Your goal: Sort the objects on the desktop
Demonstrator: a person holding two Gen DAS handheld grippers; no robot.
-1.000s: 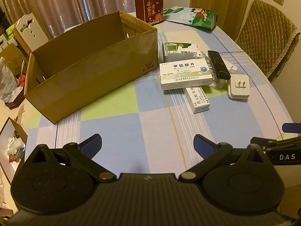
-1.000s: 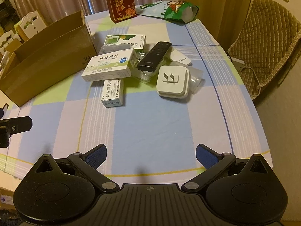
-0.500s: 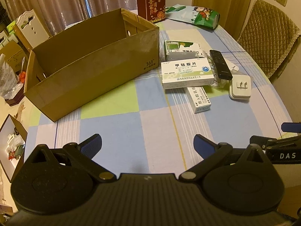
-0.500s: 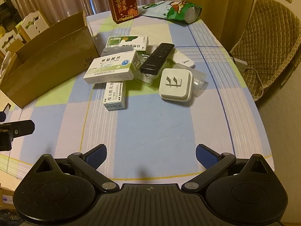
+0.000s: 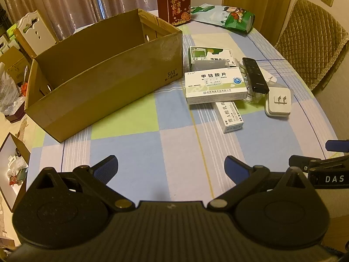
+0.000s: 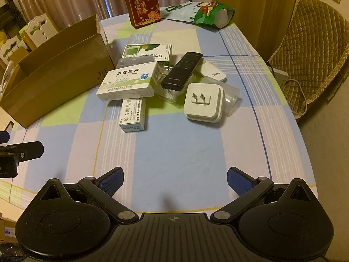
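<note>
An open cardboard box (image 5: 104, 91) stands on the left of the checked tablecloth; it also shows in the right wrist view (image 6: 54, 74). Right of it lies a pile: a large white medicine box (image 6: 128, 81), a narrow white box (image 6: 132, 114), a green-white box (image 6: 148, 52), a black remote (image 6: 182, 72), a white remote (image 6: 212, 73), a white plug adapter (image 6: 204, 102) and a clear plastic cup (image 6: 232, 99). My left gripper (image 5: 171, 167) is open and empty over the near table. My right gripper (image 6: 175, 179) is open and empty near the front edge.
A red carton (image 6: 144, 5) and a green snack bag (image 6: 207, 14) stand at the table's far end. A quilted chair (image 6: 309, 50) stands to the right, with a cable on it. Boxes and clutter stand on the floor at left (image 5: 13, 87).
Both grippers have moved a little forward toward the pile. Nothing on the table has moved and both stay open.
</note>
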